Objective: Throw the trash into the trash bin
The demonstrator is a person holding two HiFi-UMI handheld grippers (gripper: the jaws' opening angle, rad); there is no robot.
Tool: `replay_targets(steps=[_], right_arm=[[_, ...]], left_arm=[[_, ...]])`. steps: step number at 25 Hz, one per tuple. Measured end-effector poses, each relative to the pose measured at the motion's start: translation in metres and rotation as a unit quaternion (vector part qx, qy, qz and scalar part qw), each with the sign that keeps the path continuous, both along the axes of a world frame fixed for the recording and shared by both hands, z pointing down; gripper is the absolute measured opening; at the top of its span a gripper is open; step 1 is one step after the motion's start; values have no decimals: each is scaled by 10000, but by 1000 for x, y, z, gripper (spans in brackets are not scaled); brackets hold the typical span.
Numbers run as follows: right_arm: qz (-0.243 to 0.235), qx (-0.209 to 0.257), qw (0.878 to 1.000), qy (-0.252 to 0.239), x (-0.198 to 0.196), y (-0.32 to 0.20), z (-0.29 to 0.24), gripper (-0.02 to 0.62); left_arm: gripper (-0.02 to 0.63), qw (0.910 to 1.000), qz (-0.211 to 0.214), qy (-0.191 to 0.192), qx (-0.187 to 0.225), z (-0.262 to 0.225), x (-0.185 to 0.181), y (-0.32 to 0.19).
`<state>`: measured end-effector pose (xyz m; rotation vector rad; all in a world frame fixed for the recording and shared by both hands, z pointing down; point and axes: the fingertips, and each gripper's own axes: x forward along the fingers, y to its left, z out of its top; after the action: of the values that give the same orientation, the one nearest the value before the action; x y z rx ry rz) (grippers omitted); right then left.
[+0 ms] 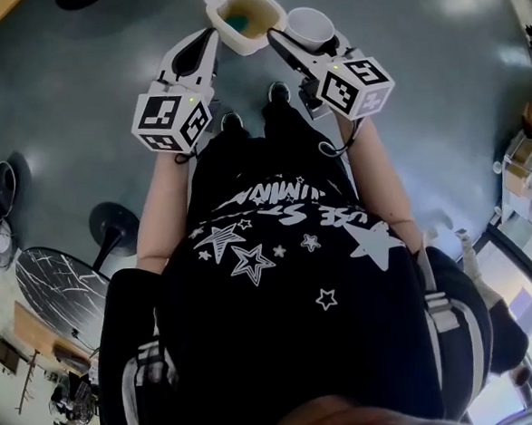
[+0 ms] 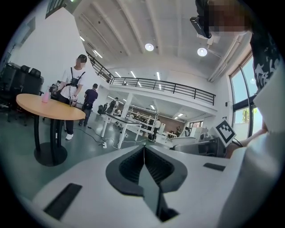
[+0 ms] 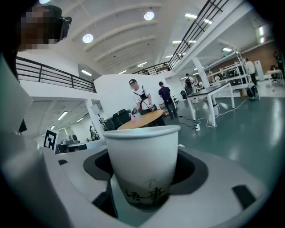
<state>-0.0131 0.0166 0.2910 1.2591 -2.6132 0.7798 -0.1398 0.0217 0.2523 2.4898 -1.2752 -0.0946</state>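
The person's black T-shirt printed with white stars [image 1: 289, 278] filled the lower part of the head view, above the glossy grey-green floor [image 1: 440, 104] spread out beneath. Both bare forearms reached forward and down from the body, nearly parallel, the left forearm [image 1: 157, 215] and the right forearm [image 1: 383, 190] each ending in a gripper with a marker cube. Ahead of the black shoes [image 1: 278, 92] stood a small white trash bin with rounded corners and an open top [image 1: 256, 42], a teal thing lying inside it. The left gripper [image 1: 205, 40] pointed roughly level beside the bin's left edge, its ribbed jaws pressed together with nothing between them [image 2: 144, 153]. The right gripper [image 1: 292, 43] tilted somewhat downward and clasped a white paper cup with dark printed characters [image 3: 142, 164] upright between its jaws. That cup [image 1: 309, 24] hung just beside the bin's right rim; contact between them could not be told.
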Motion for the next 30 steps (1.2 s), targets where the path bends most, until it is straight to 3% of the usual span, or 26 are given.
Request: replay_targets(steps=[7,17,30], right_arm=[[-102,76,9996,-243,31,-47,7,337],[-402,9,9990,-183,93,-135,21,337],[-1145,-453,9923,-159,85,-160,67,337]], left_arm=[[12,9992,-290,-259,35,-2,23,-34],[12,9966,-641,-502,-131,8,73,-96],[12,9895,-1111,-791,-477,37,88,-123]])
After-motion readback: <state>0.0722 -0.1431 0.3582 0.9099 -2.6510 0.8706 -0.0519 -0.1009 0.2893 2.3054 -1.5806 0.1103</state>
